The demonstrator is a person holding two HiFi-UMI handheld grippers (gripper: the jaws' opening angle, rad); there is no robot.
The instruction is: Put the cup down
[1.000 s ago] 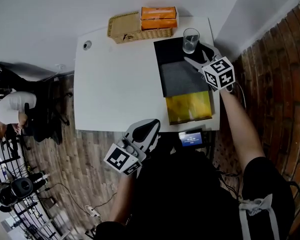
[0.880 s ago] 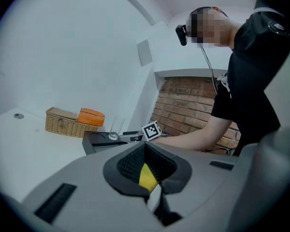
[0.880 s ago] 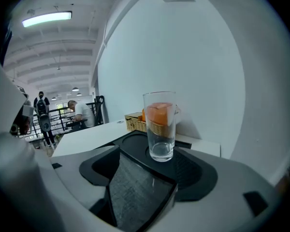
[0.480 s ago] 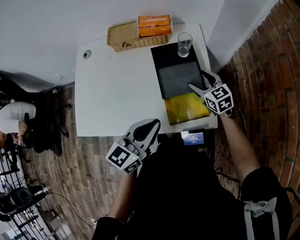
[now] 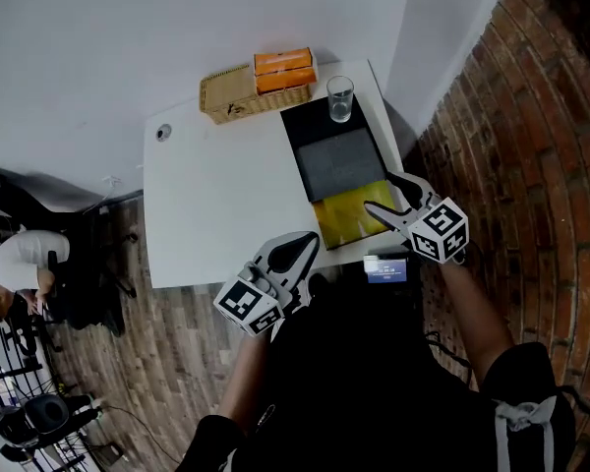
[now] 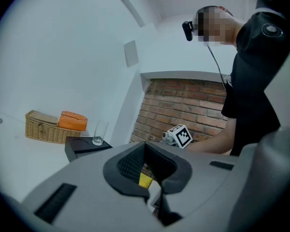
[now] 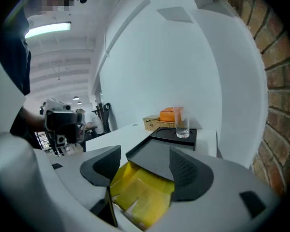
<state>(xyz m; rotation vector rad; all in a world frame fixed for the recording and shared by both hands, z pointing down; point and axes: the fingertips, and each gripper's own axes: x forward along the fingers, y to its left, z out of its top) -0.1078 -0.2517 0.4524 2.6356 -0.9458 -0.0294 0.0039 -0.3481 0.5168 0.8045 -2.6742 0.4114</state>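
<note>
The cup is a clear glass standing upright on a black tray at the table's far right corner; nothing holds it. It also shows small in the left gripper view, cup, and ahead in the right gripper view, cup. My right gripper is open and empty, hovering over a yellow sheet near the table's front edge, well short of the cup. Its jaws frame the yellow sheet. My left gripper is shut and empty at the front edge, also seen as gripper.
A wicker basket with orange packs stands at the back of the white table. A grey pad lies between tray and yellow sheet. A small device with a blue screen sits below the edge. Brick wall at right; a seated person at left.
My right gripper has drawn back from beside the cup to the table's near edge, open and empty. The cup stays on the tray. The left gripper has barely moved.
</note>
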